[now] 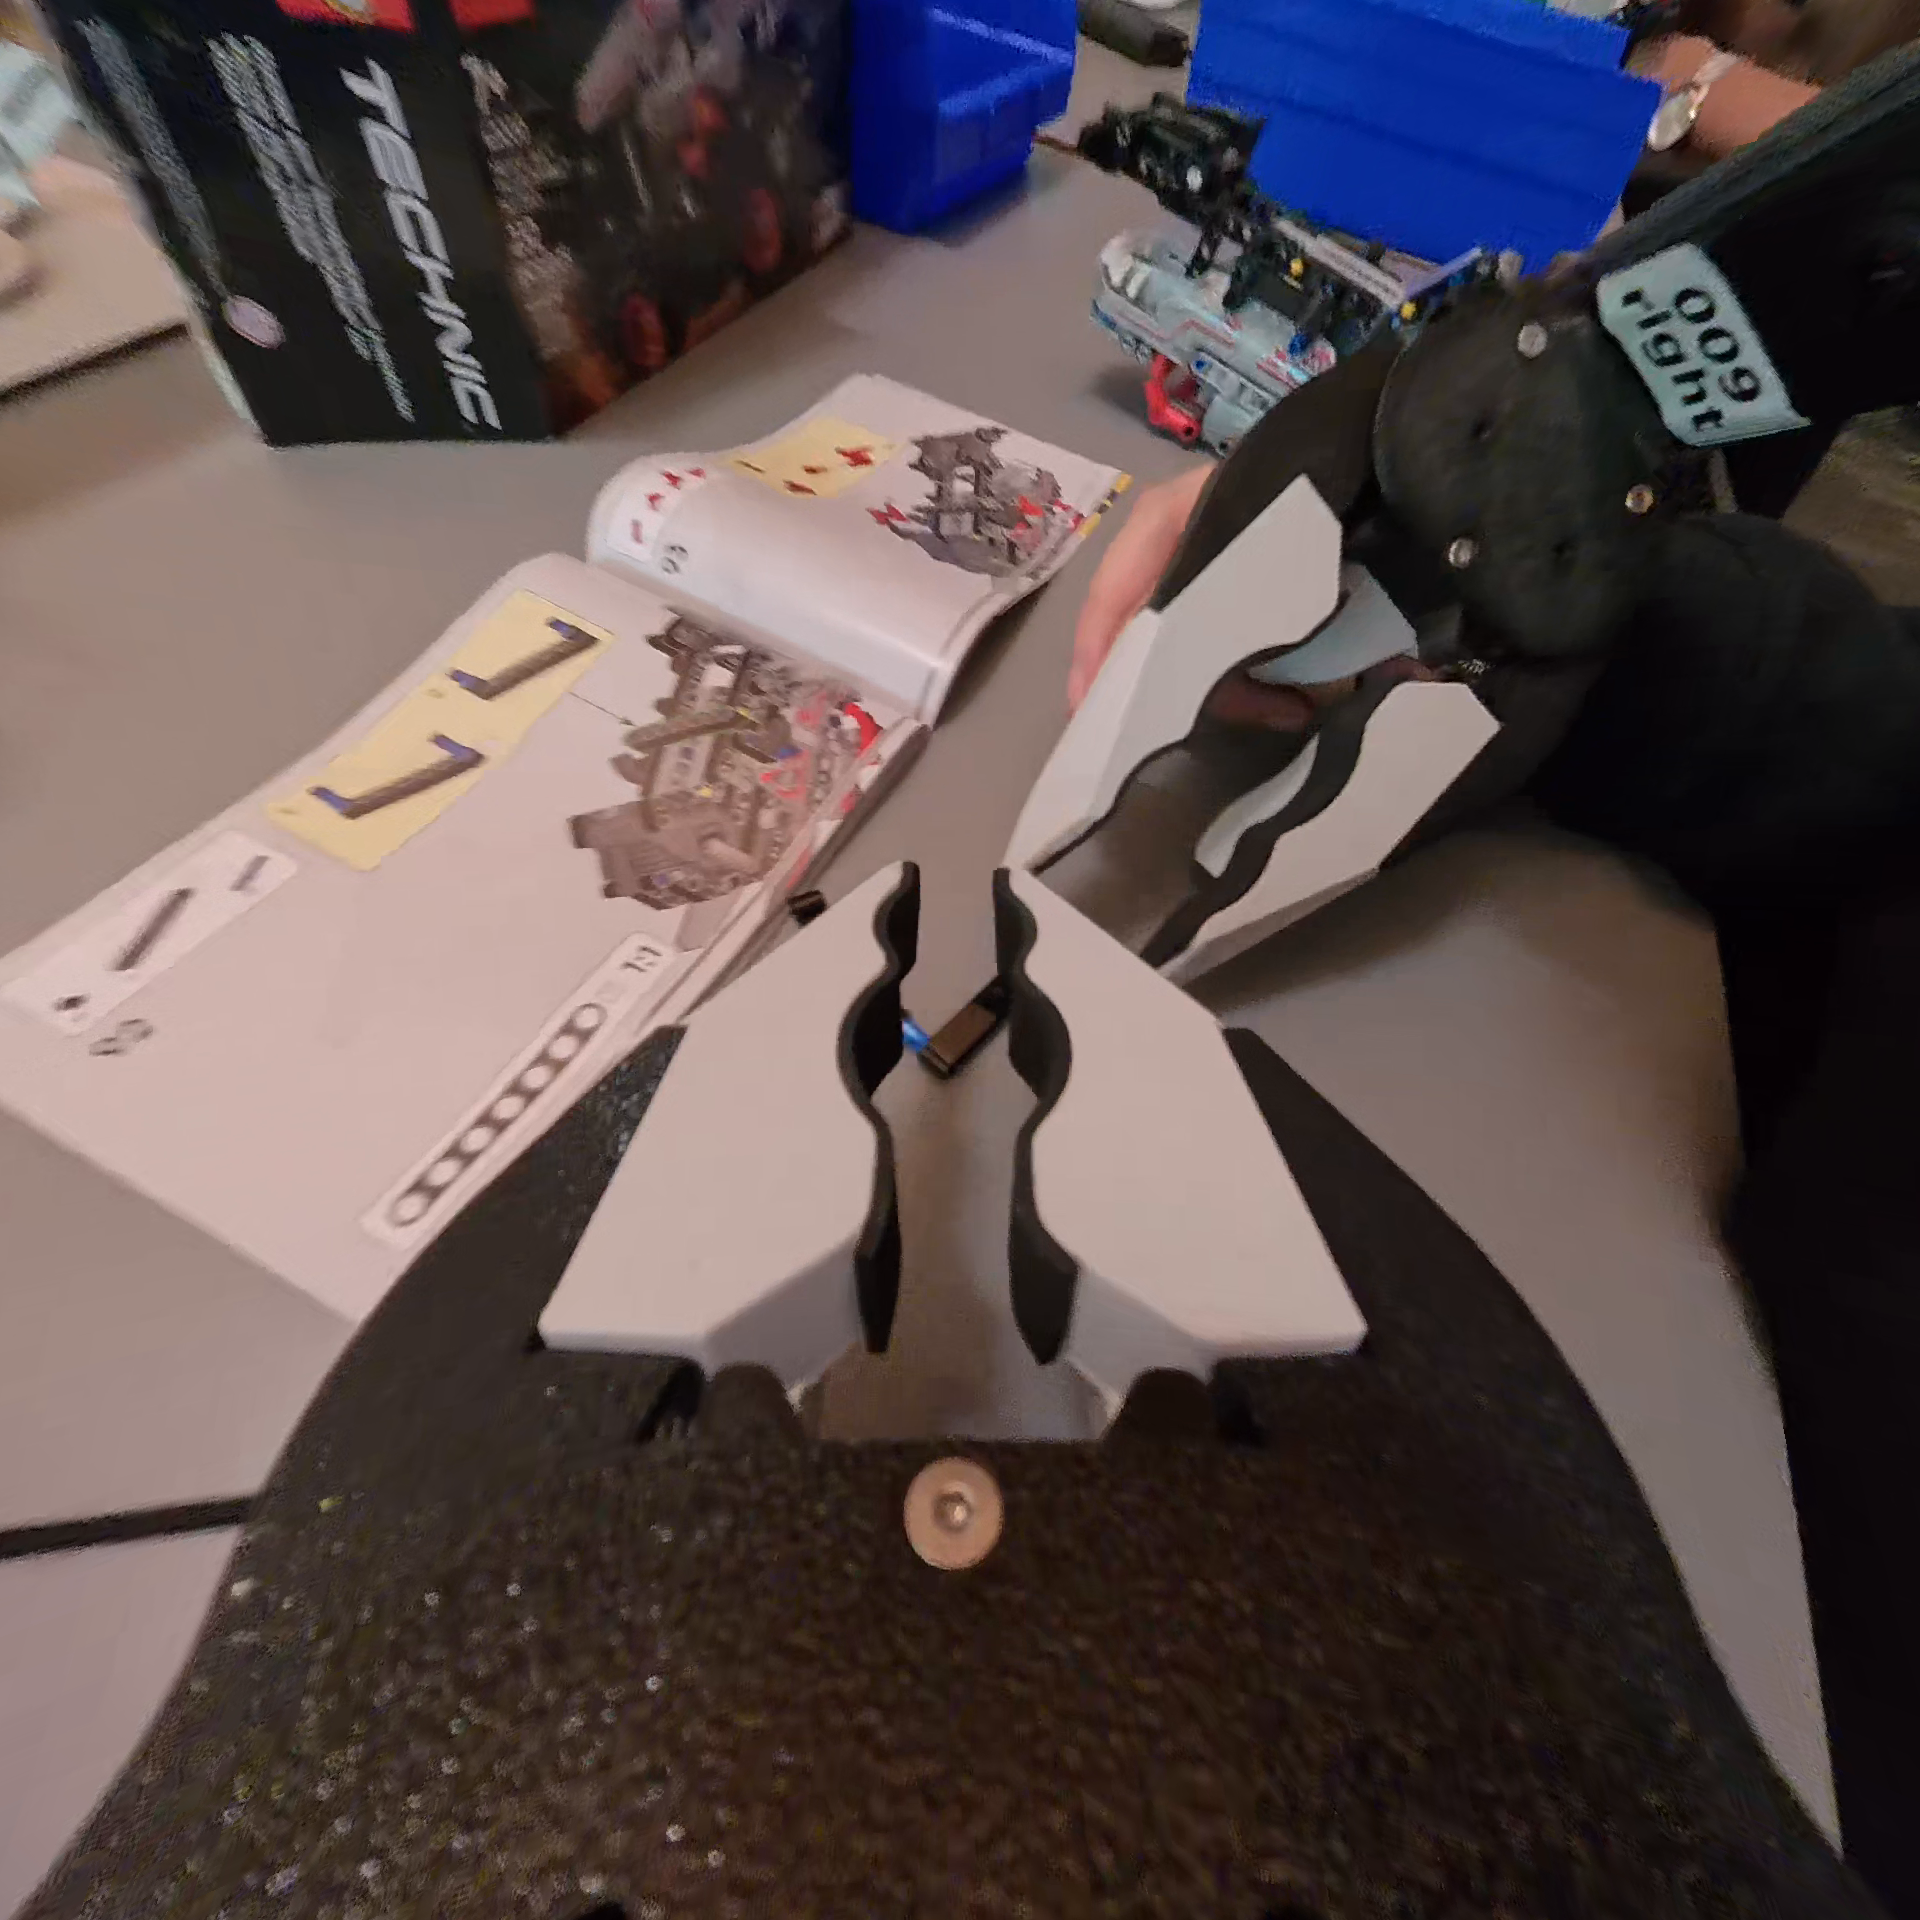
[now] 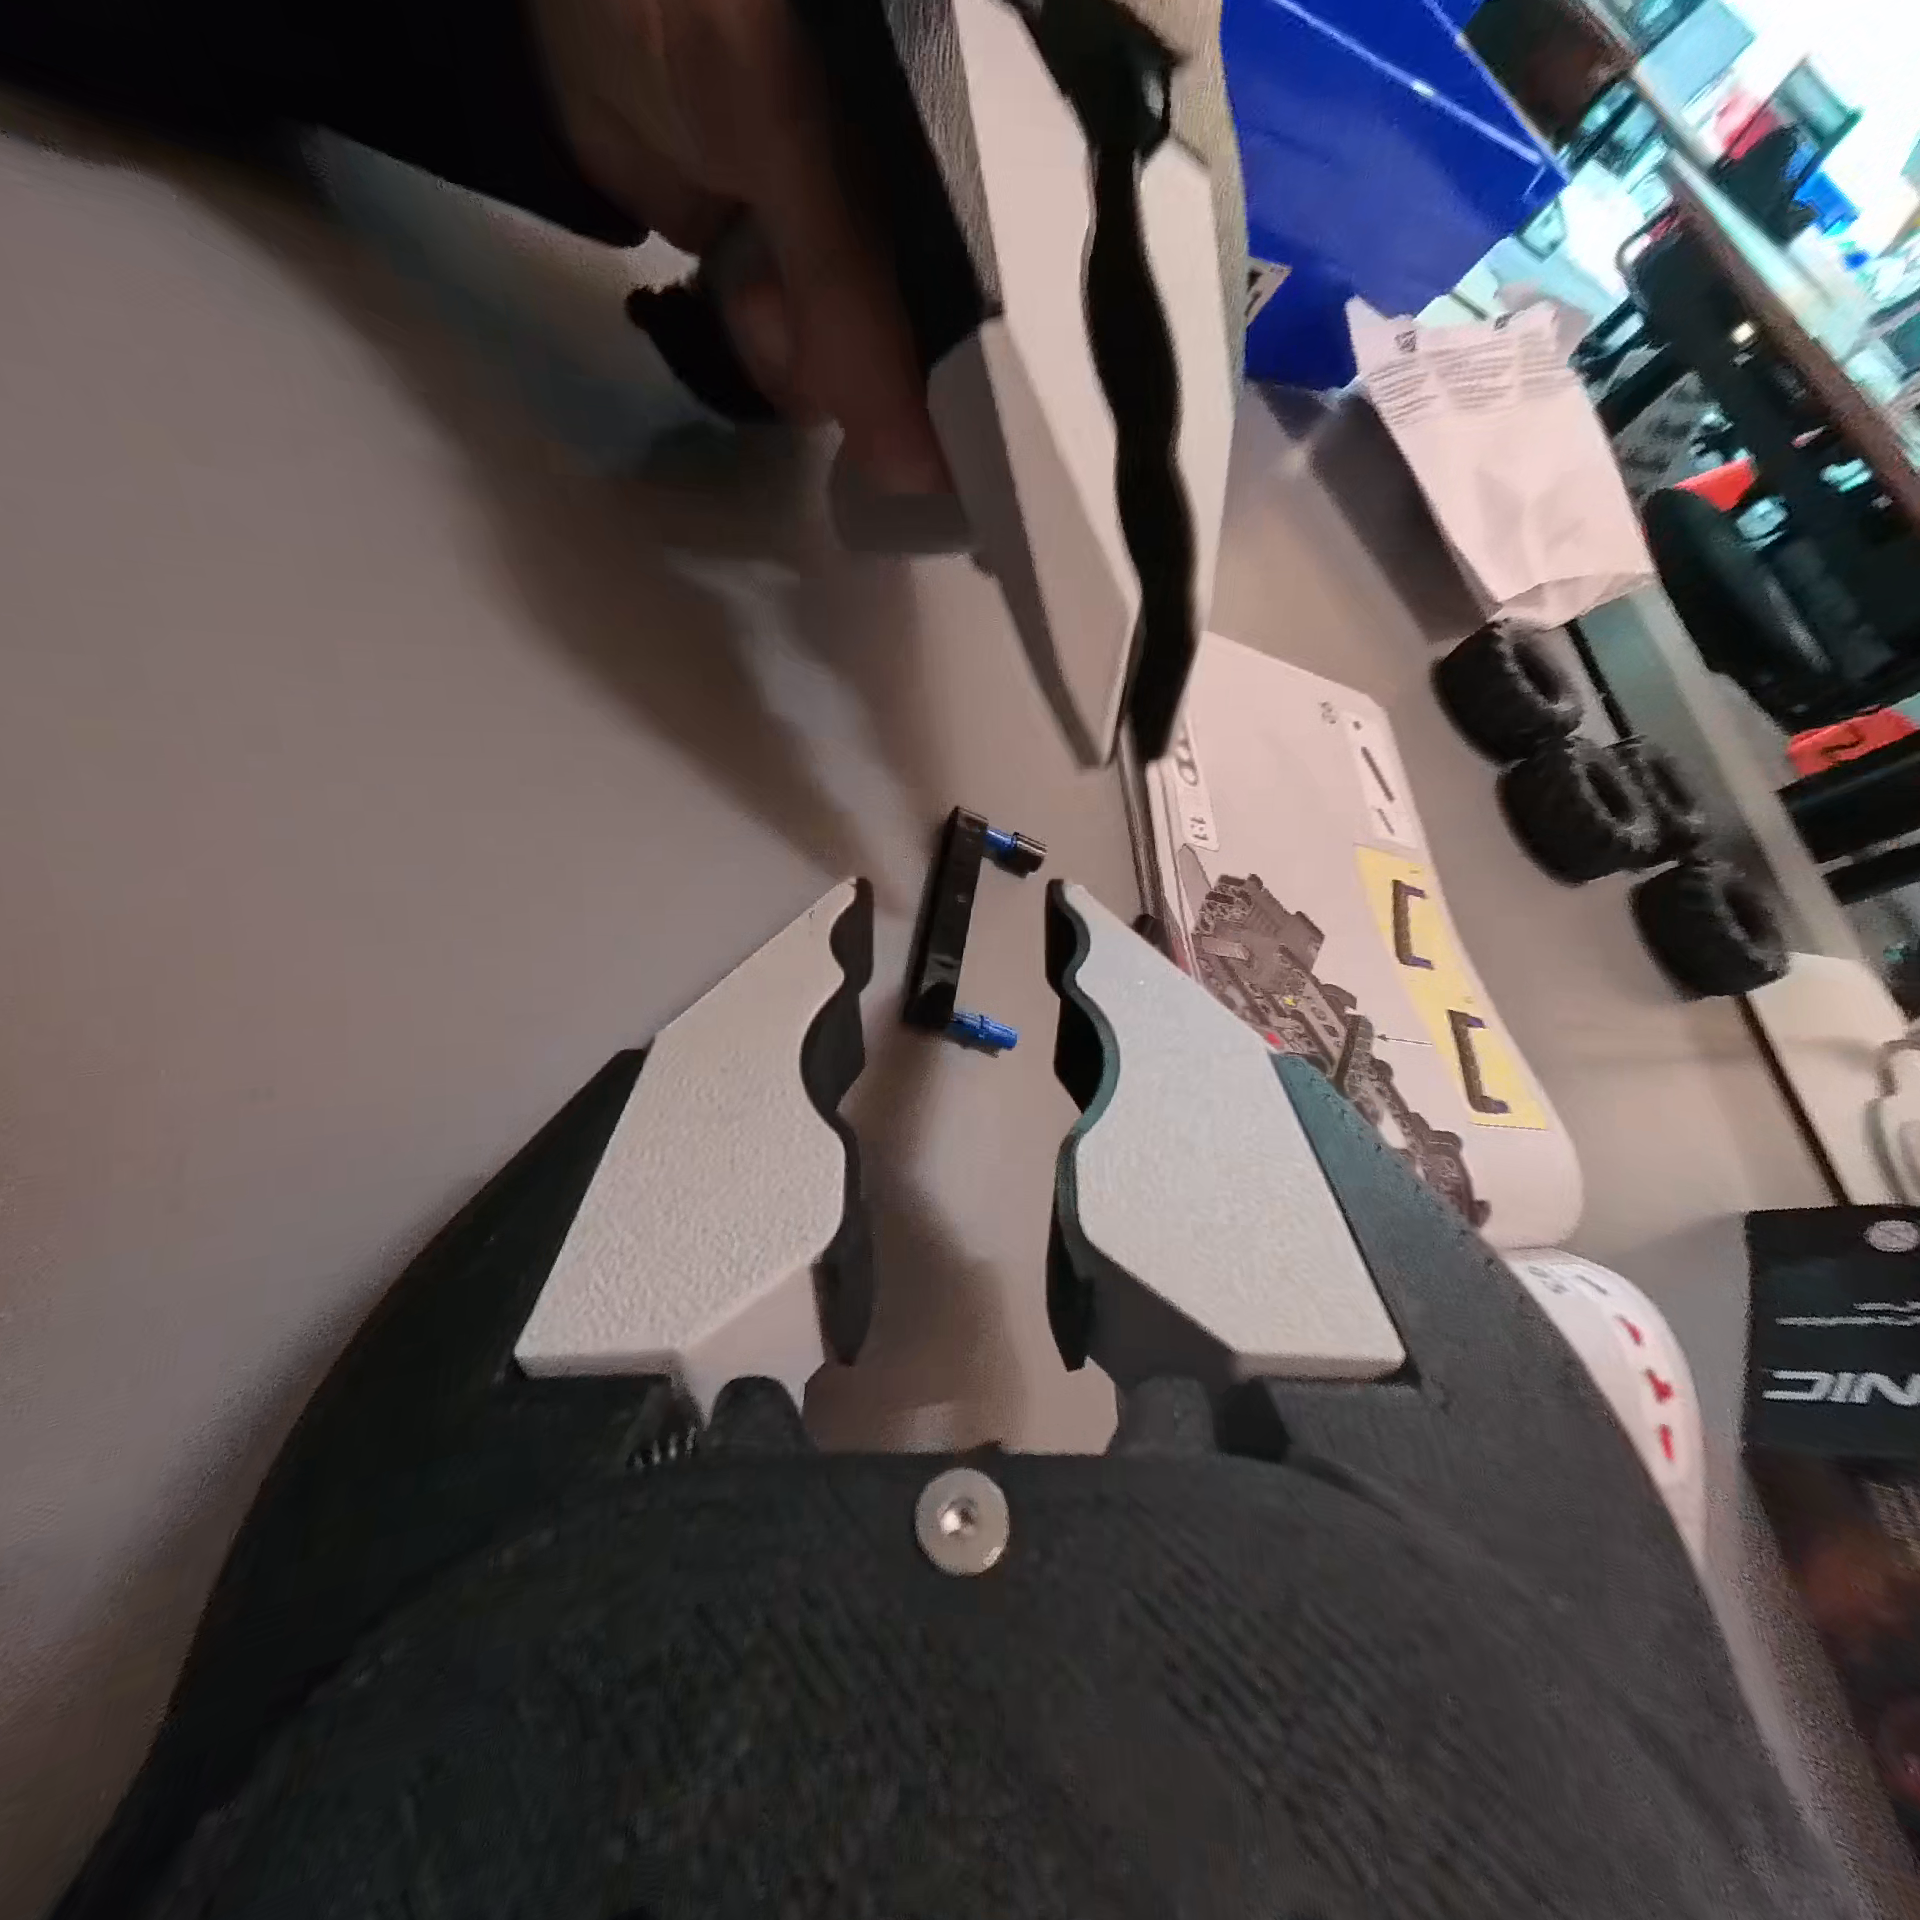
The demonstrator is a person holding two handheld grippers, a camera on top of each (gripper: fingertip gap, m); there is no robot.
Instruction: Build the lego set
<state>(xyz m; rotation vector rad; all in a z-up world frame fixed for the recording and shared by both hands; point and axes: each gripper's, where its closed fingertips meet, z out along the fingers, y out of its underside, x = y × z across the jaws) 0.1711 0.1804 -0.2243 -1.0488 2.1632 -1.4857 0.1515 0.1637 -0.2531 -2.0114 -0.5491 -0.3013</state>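
Note:
A short black beam with two blue pins lies flat on the grey table. My right gripper is open, its tips just short of the beam on either side, not touching it. My left gripper is open and empty. Through its gap I see one end of the beam with a blue pin on the table. In the right wrist view the left gripper hovers just beyond the beam. In the left wrist view the right gripper comes in from the right.
An open instruction booklet lies left of the beam, with a small black pin at its edge. Behind it stand the black set box, blue bins and the part-built model. Black tyres lie beyond the booklet. My left and right fingertips are right by each other. Both grippers' tips are roughly 6 cm from the small black pin.

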